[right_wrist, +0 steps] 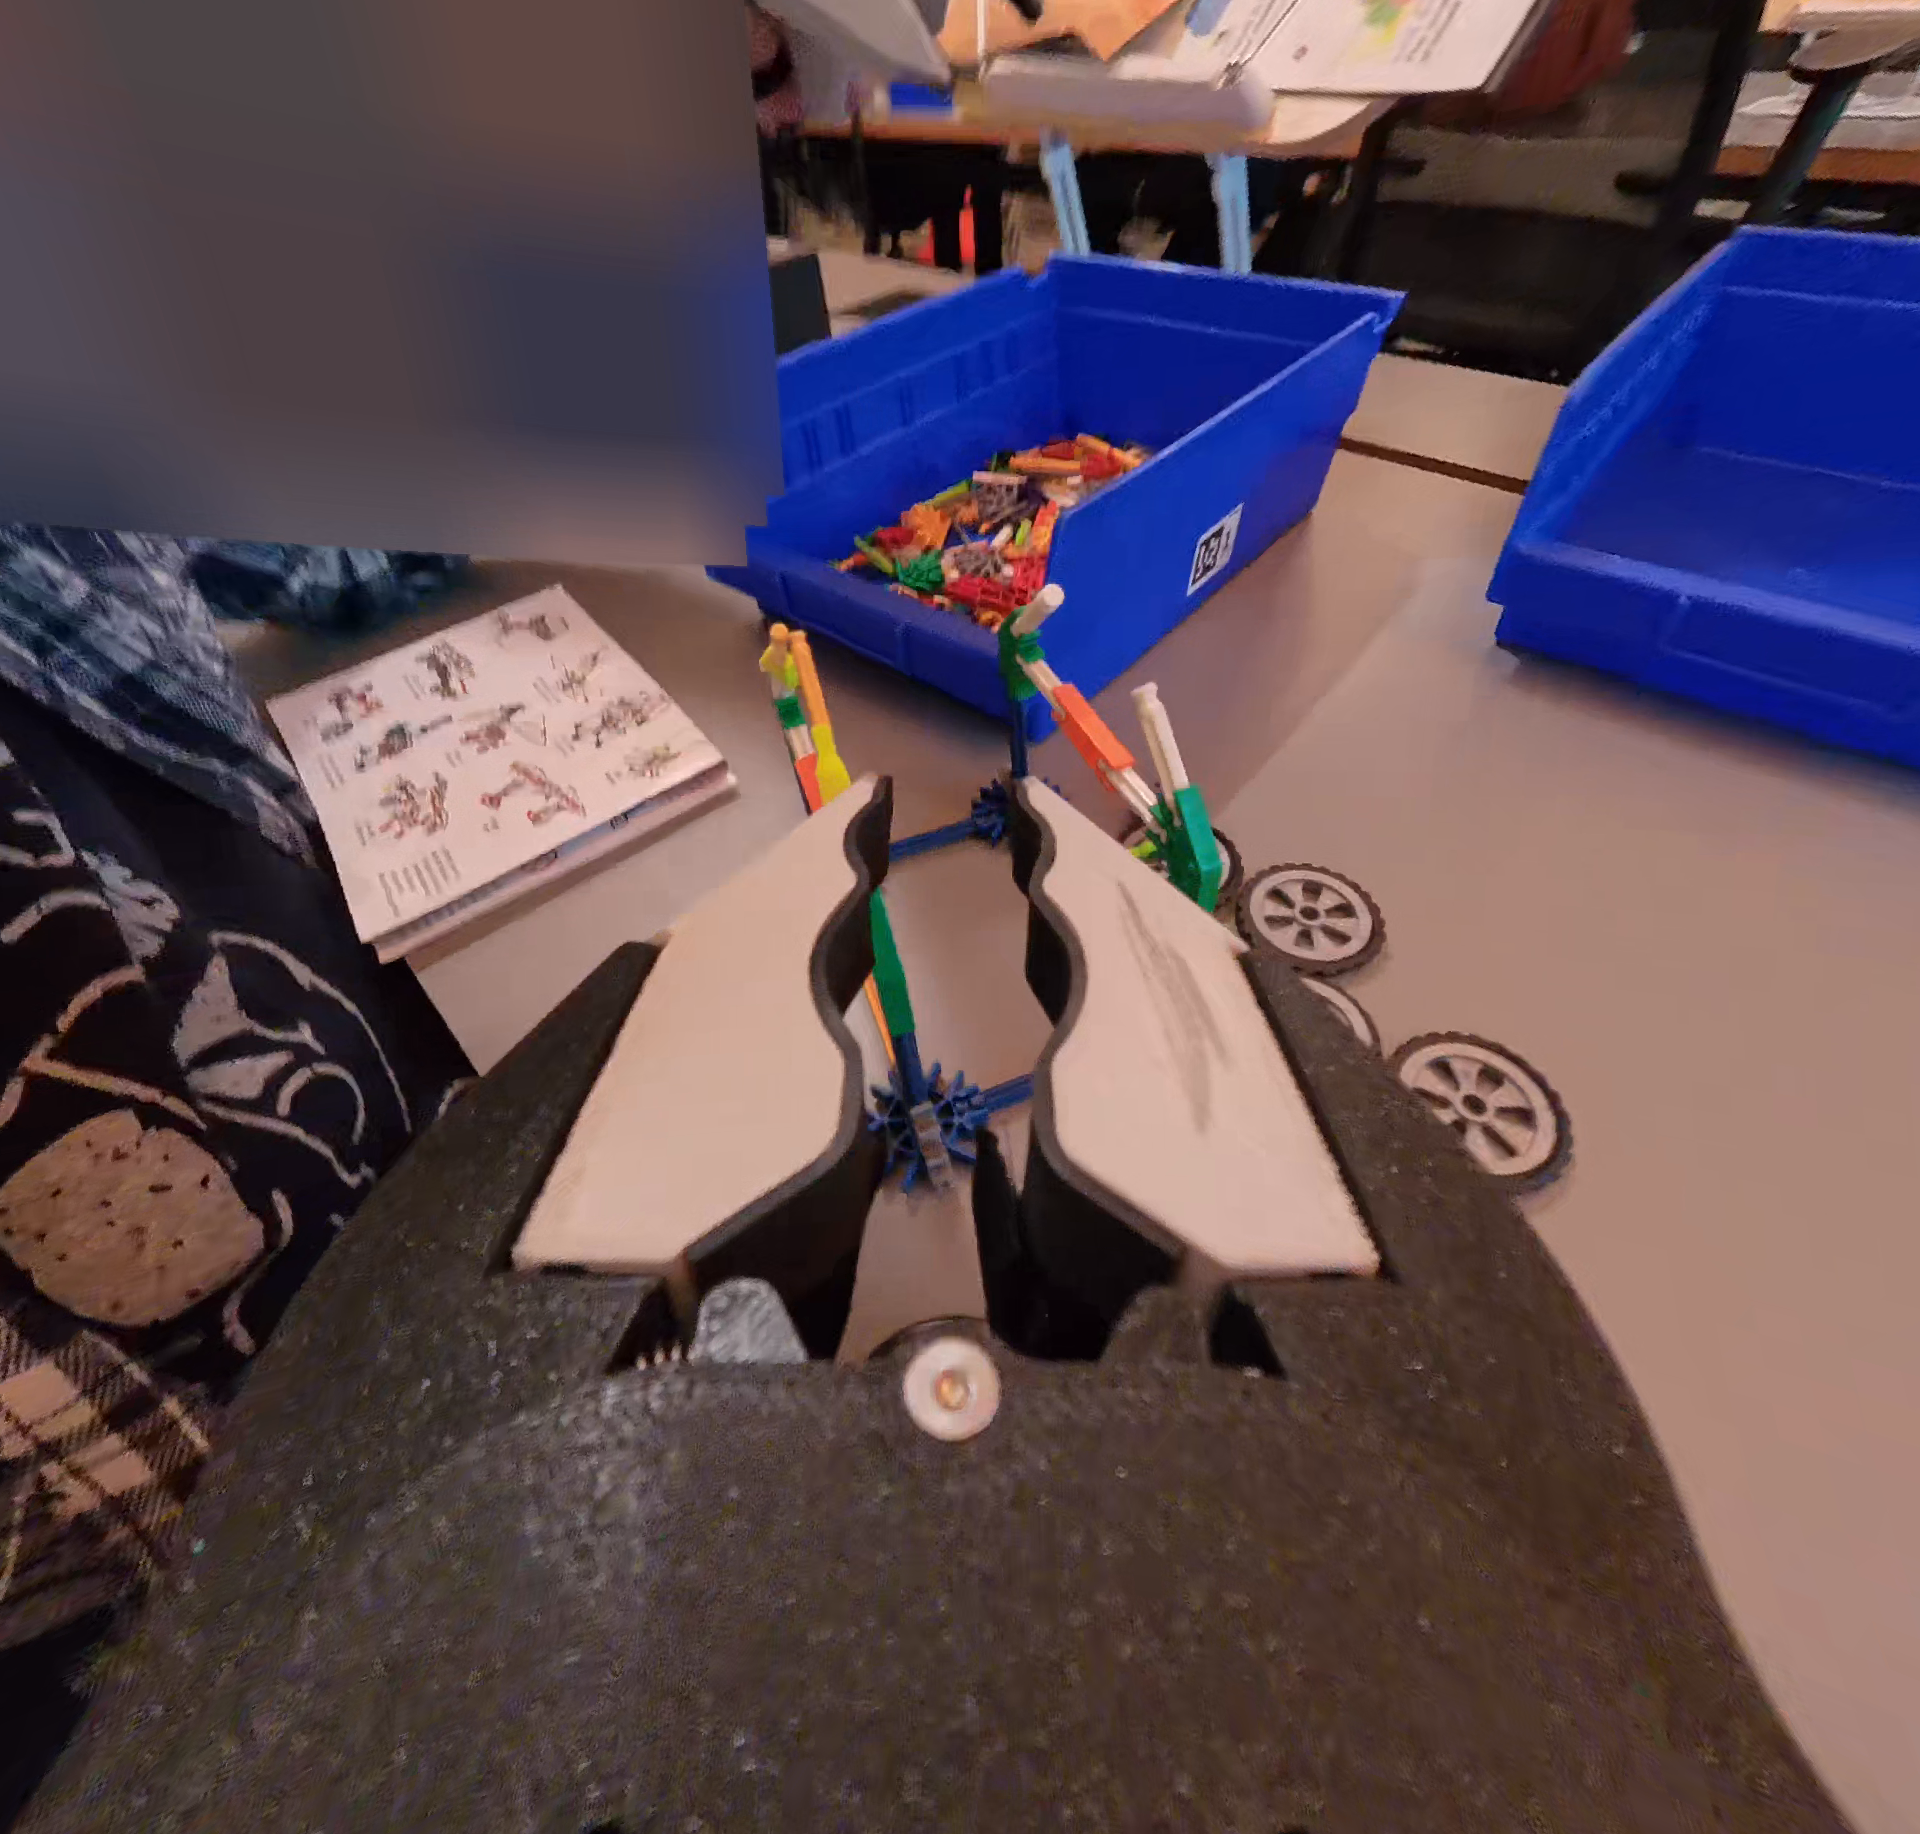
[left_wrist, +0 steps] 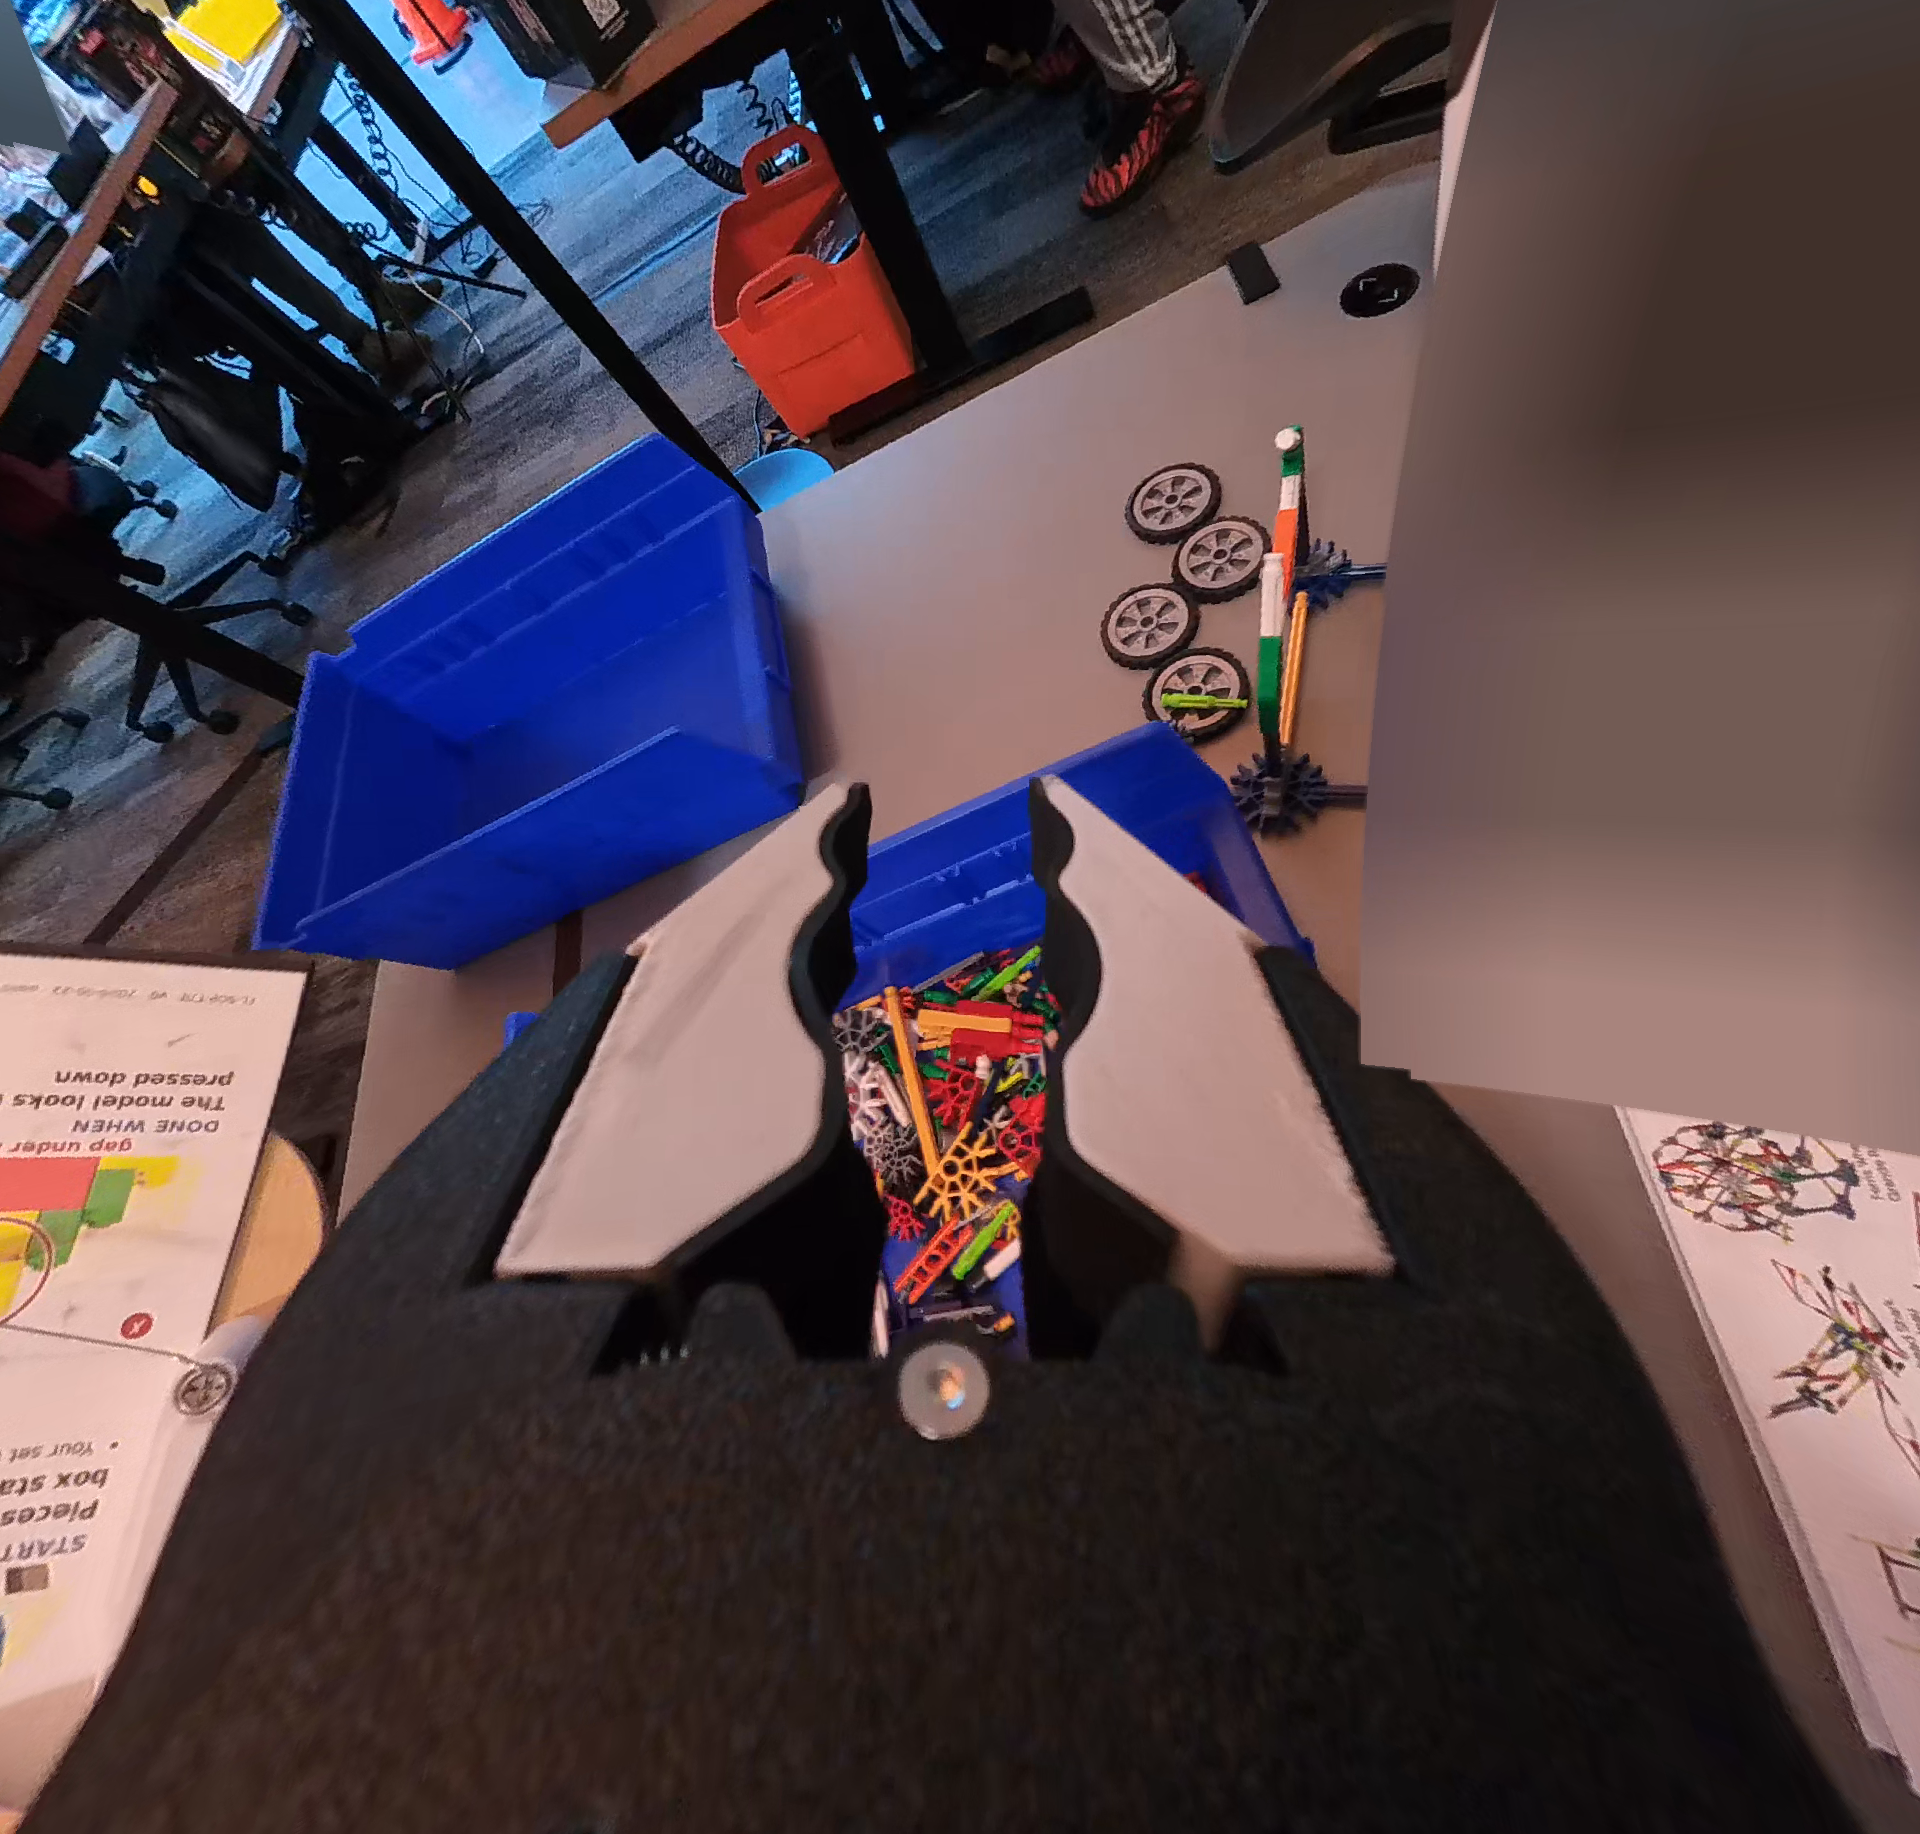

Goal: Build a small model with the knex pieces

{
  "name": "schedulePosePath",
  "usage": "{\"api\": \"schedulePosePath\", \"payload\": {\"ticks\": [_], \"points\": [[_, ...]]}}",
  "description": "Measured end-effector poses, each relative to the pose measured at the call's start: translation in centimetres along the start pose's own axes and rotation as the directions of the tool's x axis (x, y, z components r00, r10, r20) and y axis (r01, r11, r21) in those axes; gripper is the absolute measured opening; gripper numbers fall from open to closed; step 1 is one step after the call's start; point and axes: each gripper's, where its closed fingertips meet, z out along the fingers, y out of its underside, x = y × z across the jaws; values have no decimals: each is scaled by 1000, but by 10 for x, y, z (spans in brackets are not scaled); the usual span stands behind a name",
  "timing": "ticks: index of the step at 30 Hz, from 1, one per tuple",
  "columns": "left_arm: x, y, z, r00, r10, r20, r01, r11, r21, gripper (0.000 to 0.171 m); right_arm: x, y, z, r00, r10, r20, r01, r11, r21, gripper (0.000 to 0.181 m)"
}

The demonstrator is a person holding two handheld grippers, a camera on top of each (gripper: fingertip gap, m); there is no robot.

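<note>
A blue bin (left_wrist: pixel 1164 828) full of mixed coloured construction-toy pieces (left_wrist: pixel 956 1109) sits on the grey desk (left_wrist: pixel 966 589). The left hand-held gripper (left_wrist: pixel 948 828) hangs over this bin, jaws parted and holding nothing. Left of the bin in the left wrist view stands a second blue bin (left_wrist: pixel 540 724) with nothing visible inside.

Beyond the filled bin lie four grey-spoked wheels (left_wrist: pixel 1169 506) in a row, beside a partly built rod model (left_wrist: pixel 1283 589) whose far side is cut off by a blurred patch.

The right wrist view shows that model (right_wrist: pixel 914 1005) whole: blue snowflake connectors, blue rods, green, orange and white uprights. The right hand-held gripper (right_wrist: pixel 951 808) is open around it, one green rod close against the inner face of its left finger; contact cannot be told. That view also shows the filled bin (right_wrist: pixel 1195 496) beyond the model, and an open instruction booklet (right_wrist: pixel 499 756) to the model's left, which the left view shows only at its edge.
</note>
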Motion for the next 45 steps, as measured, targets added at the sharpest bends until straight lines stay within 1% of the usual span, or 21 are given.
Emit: {"api": "schedulePosePath", "payload": {"ticks": [5, 7, 10, 12, 16, 20, 30, 45], "points": [[-4, 0, -1, 1000, 7, 7, -7, 1000, -1, 29, 13, -3, -12, 995, 103, -17, -98, 976, 194, 22], [-6, 1, -1, 1000, 6, 9, -6, 1000, -2, 29, 22, -1, -15, 988, 143, -50, -126, 961, 247, 22], [-8, 2, -1, 1000, 6, 11, -6, 1000, -5, 29, 34, 5, -16, 977, 181, -113, -143, 948, 283, 24], [-10, 3, 0, 1000, 5, 9, -5, 1000, -6, 29, 44, 3, -18, 965, 193, -177, -131, 942, 309, 26], [-12, 5, 2, 1000, 10, 11, -10, 1000, -14, 28, 62, 2, -25, 936, 254, -242, -155, 918, 365, 26], [-14, 7, 2, 1000, 6, 12, -6, 1000, -15, 28, 72, 5, -26, 916, 287, -282, -173, 914, 367, 26], [-16, 14, 5, 1000, -1, 10, 1, 999, -33, 28, 76, 8, -24, 912, 292, -287, -182, 918, 353, 26], [-14, 16, 9, 1000, 7, 3, -7, 999, -48, 28, 77, 9, -23, 913, 291, -287, -184, 920, 347, 26]]}}
